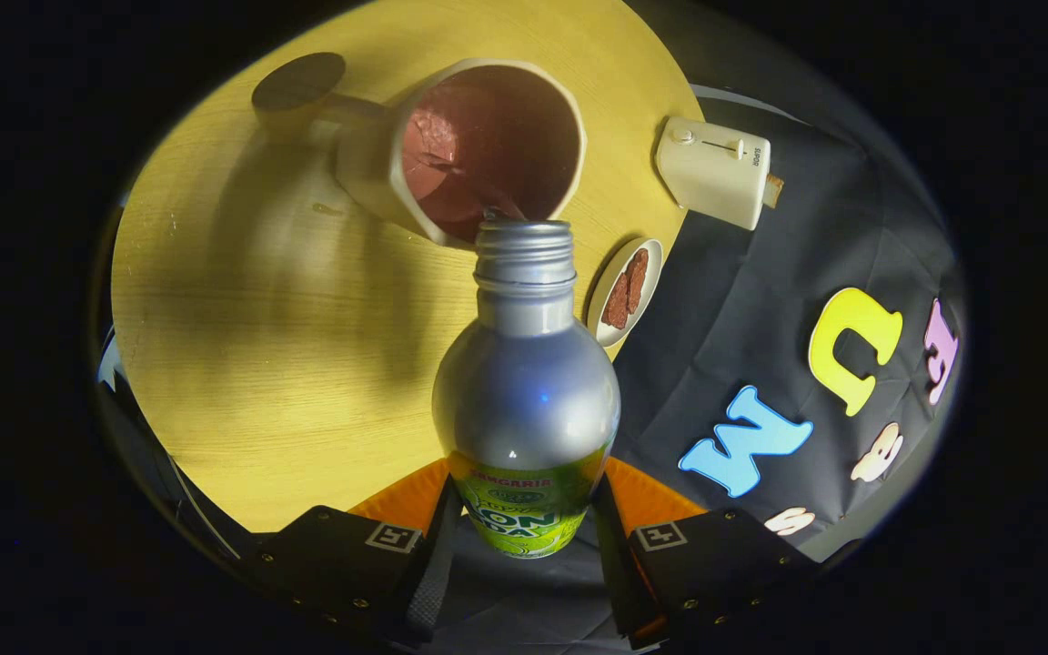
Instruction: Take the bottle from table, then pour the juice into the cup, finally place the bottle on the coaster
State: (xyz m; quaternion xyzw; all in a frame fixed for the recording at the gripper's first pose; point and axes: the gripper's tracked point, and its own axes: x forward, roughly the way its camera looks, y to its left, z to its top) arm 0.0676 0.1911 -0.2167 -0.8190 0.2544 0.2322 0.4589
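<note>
A staged booth dressed up as a breakfast corner at home: a round pale-wood desk (242,364) backed by black cloth (760,300) hung as a wall. A cream toaster (713,170) and a small plate (626,293) of brown slices lend the kitchen feel, near a big mug (478,146).

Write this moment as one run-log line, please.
phase: pouring | tongs: shut on bottle | bottle mouth at cup rim | coaster: beyond cup, bare

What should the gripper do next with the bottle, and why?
Probably keep tilting the bottle a little. The gripper is shut on its labelled end, and its open mouth sits at the cup rim, so the juice should land inside.
</note>
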